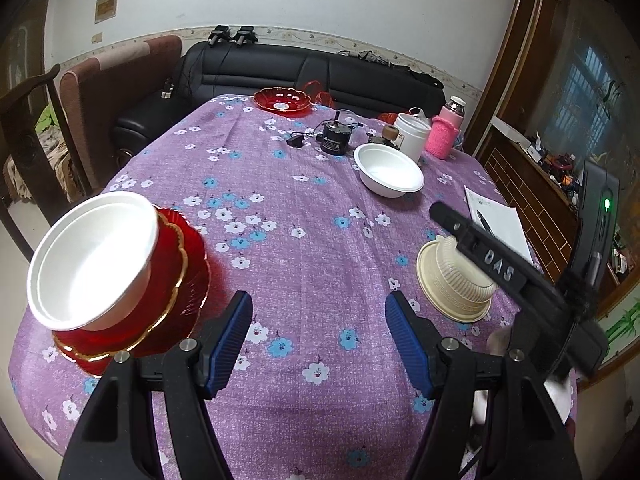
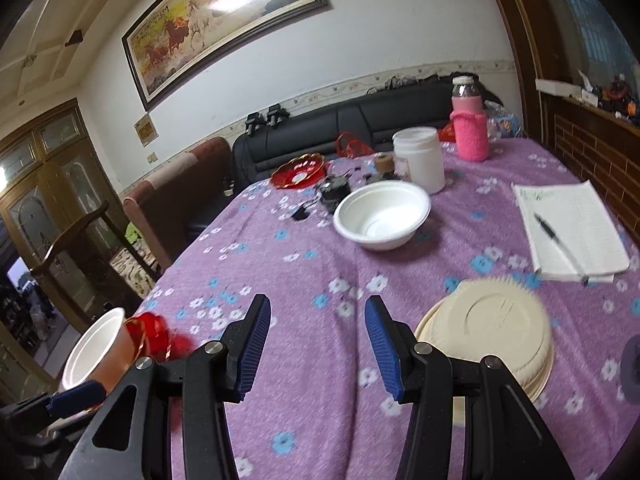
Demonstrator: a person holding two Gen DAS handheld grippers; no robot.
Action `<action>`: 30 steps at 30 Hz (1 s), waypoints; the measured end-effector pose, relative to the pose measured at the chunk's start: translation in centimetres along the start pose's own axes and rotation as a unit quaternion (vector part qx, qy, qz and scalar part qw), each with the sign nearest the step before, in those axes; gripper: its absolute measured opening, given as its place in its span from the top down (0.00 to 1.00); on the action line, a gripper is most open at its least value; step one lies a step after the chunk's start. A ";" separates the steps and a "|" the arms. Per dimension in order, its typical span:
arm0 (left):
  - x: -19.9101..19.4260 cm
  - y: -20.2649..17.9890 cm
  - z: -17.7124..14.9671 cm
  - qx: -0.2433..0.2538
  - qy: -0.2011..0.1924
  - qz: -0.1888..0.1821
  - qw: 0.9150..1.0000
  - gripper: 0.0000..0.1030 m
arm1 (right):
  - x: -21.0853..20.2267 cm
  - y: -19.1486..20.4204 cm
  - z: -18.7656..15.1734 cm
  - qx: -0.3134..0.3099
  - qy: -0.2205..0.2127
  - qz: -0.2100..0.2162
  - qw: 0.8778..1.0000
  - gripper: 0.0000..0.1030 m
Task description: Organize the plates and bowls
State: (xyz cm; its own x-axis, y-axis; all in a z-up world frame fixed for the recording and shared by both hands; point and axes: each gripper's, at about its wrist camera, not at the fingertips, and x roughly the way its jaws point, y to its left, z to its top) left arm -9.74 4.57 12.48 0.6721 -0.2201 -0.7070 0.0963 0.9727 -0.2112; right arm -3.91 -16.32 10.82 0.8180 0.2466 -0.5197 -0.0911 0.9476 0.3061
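A white bowl [image 1: 92, 256] sits on stacked red plates [image 1: 176, 280] at the table's left edge; it also shows in the right wrist view [image 2: 94, 348]. A second white bowl [image 1: 388, 170] [image 2: 382, 212] stands at mid right. A cream bowl [image 1: 452, 280] [image 2: 492, 336] lies upside down at the right. Another red plate [image 1: 283, 100] [image 2: 298, 171] is at the far end. My left gripper [image 1: 318, 336] is open and empty above the cloth, right of the red stack. My right gripper [image 2: 318, 344] is open and empty, left of the cream bowl.
A purple flowered cloth [image 1: 280, 208] covers the table. A notepad with a pen [image 2: 568, 232], a white jar [image 2: 420, 158], a pink-sleeved bottle [image 2: 470, 128] and small black gadgets [image 1: 334, 136] stand at the far right. A black sofa [image 1: 304, 68] and chairs [image 1: 96, 96] surround the table.
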 end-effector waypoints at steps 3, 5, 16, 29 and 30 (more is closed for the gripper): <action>0.6 -0.4 0.1 0.005 0.003 -0.003 1.000 0.34 | 0.5 -1.0 1.3 -0.002 -0.009 -0.015 1.000 0.48; 1.1 -0.7 0.3 0.008 0.008 -0.005 1.000 0.34 | 1.0 -1.8 2.0 -0.003 -0.013 -0.026 1.000 0.44; 4.4 -1.7 0.7 0.010 0.033 -0.016 0.999 0.34 | 3.0 -6.7 2.7 0.028 -0.011 -0.078 0.996 0.42; 6.6 -2.9 0.3 0.015 0.054 -0.031 0.998 0.34 | 4.0 -7.6 2.0 0.023 0.005 -0.103 0.994 0.42; 6.6 -2.8 0.3 0.013 0.056 -0.031 0.998 0.34 | 4.0 -7.6 2.0 0.023 0.005 -0.104 0.994 0.42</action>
State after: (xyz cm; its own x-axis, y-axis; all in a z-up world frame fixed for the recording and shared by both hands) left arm -5.30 0.39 8.61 0.5790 -0.2850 -0.7639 0.1548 0.9583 -0.2402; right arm 1.22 -22.96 8.01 0.8109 0.0482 -0.5832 0.1060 0.9680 0.2273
